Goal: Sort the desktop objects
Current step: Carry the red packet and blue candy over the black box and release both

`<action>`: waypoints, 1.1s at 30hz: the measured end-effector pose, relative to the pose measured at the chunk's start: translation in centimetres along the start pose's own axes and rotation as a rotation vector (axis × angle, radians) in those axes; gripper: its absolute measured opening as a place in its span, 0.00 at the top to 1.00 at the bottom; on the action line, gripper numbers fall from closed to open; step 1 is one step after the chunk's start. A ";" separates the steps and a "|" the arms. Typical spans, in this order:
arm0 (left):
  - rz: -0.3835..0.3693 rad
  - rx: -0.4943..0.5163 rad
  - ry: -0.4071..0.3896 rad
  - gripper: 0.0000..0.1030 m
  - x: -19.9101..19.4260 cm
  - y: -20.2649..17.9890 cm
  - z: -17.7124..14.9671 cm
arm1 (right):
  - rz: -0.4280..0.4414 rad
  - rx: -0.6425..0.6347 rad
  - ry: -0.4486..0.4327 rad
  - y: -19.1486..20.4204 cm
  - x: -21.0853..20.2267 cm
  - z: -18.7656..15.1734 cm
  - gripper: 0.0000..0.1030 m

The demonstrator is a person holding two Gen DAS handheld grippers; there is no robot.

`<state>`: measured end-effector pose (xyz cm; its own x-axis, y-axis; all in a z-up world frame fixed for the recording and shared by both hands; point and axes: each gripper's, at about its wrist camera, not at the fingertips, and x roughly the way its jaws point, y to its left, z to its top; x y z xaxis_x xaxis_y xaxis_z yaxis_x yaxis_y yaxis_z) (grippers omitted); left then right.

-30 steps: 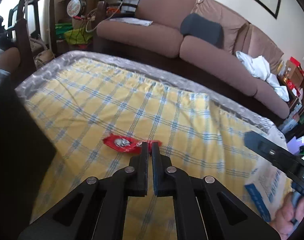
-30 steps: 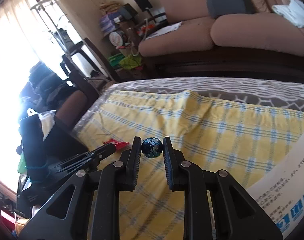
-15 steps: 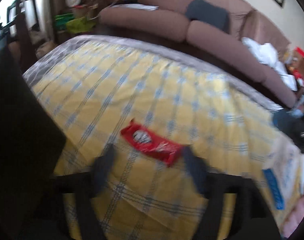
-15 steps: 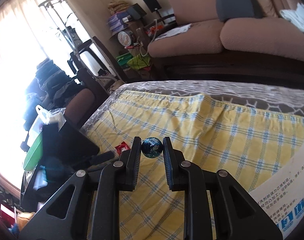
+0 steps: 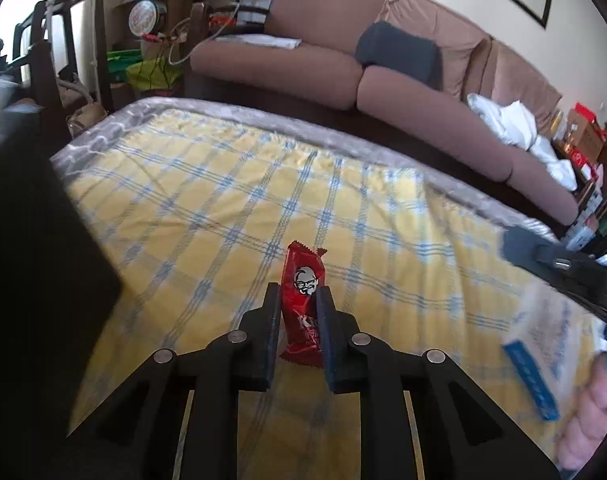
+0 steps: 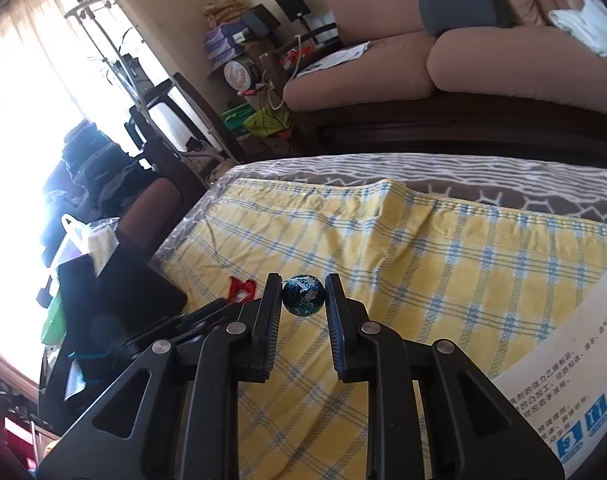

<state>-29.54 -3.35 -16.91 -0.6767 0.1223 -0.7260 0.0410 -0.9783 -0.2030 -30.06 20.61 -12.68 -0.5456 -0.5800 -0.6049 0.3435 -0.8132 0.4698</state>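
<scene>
Left gripper point(image 5: 297, 304): jaws just closed, clamped on red sachet point(image 5: 303, 292) above yellow checked cloth point(image 5: 223, 208). Right gripper point(image 6: 303, 294): jaws clamped on blue ball point(image 6: 303, 295).

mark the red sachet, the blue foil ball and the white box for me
red sachet point(image 5: 304, 280): left wrist view, on its printed logo.
blue foil ball point(image 6: 303, 295): right wrist view, ball's centre.
white box point(image 6: 575, 364): right wrist view, its blank upper face.

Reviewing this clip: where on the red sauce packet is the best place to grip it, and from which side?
Across its narrow width, near the lower half, coming from its near short end along its length. The red sauce packet is flat, long and slim, so the short span fits between the pads. The left gripper, whose jaws have just been closing, holds it this way.
</scene>
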 end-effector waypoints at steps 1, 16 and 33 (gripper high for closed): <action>-0.010 0.002 -0.020 0.84 -1.7 0.0 -0.1 | 0.016 0.002 -0.003 0.2 -0.1 0.1 0.80; 0.211 -0.239 -0.266 0.84 -30.4 10.6 -2.9 | 0.455 -0.267 0.030 17.1 -2.0 -2.1 0.80; 0.419 -0.418 -0.213 0.15 -29.5 16.3 -8.2 | 0.465 -0.493 0.170 30.5 3.0 -10.9 0.48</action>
<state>-2.84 -21.49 -4.17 -0.6708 -0.3359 -0.6612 0.5894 -0.7826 -0.2004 -12.88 -6.45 -7.23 -0.1441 -0.8402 -0.5229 0.8413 -0.3822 0.3823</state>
